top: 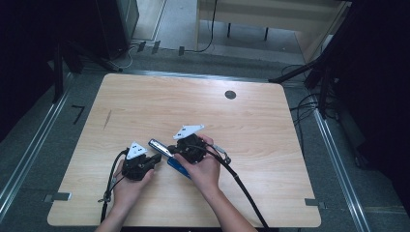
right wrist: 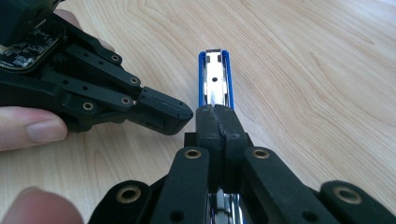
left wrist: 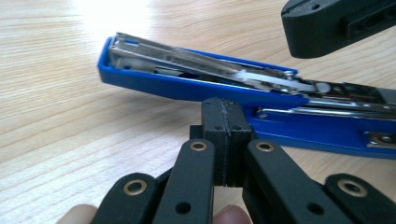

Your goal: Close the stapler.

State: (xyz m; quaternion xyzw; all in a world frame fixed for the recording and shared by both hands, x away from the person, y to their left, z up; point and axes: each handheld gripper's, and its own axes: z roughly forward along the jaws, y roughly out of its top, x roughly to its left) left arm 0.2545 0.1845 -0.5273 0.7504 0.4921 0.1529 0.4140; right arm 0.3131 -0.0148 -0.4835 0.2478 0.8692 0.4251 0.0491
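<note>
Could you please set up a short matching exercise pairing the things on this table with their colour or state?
Things:
1. stapler
2. left tool
3. table
4. round hole

Descriptions:
A. light wood grain
B. blue with a bare metal top
C. dark, near the table's far edge
D. black, jaws shut together

Pairs: 1-B, 2-D, 3-A, 4-C
</note>
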